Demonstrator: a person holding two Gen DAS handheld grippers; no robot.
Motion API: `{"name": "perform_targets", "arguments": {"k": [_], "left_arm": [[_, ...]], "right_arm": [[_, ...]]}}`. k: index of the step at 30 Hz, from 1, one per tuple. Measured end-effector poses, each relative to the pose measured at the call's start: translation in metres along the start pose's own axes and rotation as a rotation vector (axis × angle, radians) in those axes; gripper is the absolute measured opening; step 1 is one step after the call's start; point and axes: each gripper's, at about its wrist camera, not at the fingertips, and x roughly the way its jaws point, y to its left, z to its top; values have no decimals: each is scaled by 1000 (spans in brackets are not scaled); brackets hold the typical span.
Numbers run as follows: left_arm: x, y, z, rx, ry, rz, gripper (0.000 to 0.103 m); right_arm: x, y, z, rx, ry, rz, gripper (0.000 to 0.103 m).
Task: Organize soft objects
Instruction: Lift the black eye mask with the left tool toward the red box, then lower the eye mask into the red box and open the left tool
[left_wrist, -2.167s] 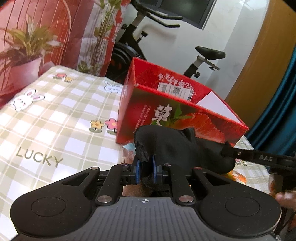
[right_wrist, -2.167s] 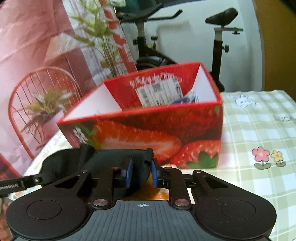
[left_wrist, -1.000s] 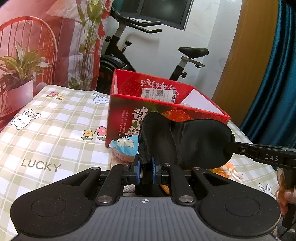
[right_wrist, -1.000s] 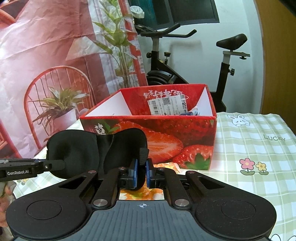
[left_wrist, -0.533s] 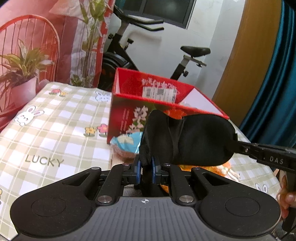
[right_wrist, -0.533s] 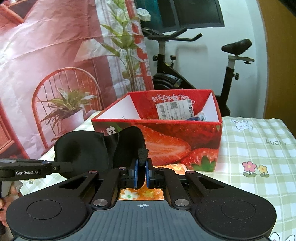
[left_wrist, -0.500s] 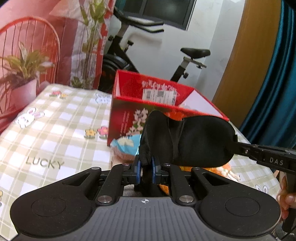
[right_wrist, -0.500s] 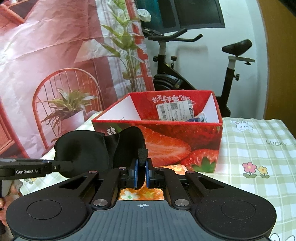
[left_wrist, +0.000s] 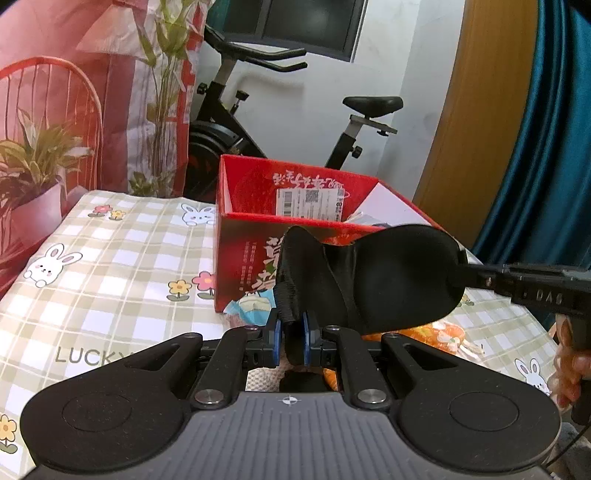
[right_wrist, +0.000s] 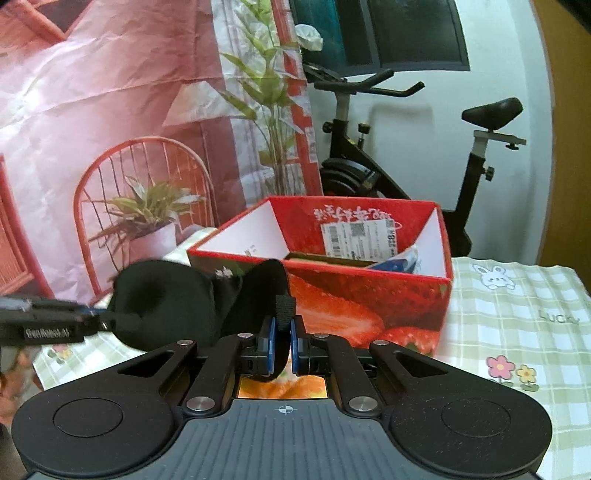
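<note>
Grippers, left hand-held gripper (left_wrist: 291, 334) and right hand-held gripper (right_wrist: 282, 341), are both pinching the sleep mask (left_wrist: 388, 280) tight, probably needing lifting over into the box (right_wrist: 369, 295) next.

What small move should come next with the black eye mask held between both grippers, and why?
Probably carry the black eye mask forward and up over the rim of the red strawberry box. The left gripper and right gripper each have their jaws shut on one end, the mask hangs in the air short of the box's near wall, and the box is open on top.
</note>
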Motion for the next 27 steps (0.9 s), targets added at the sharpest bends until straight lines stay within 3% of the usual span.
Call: {"name": "perform_targets", "arguments": {"k": [8, 19, 27], "left_arm": [[-6, 4, 18, 11, -27, -8, 12], [-12, -6, 62, 112, -87, -1, 12], [-5, -6, 72, 101, -85, 6, 12]], "right_arm": [[-5, -3, 21, -7, -46, 23, 7], [-16, -9, 59, -26, -120, 38, 7], [-6, -16, 72, 5, -113, 42, 7]]}}
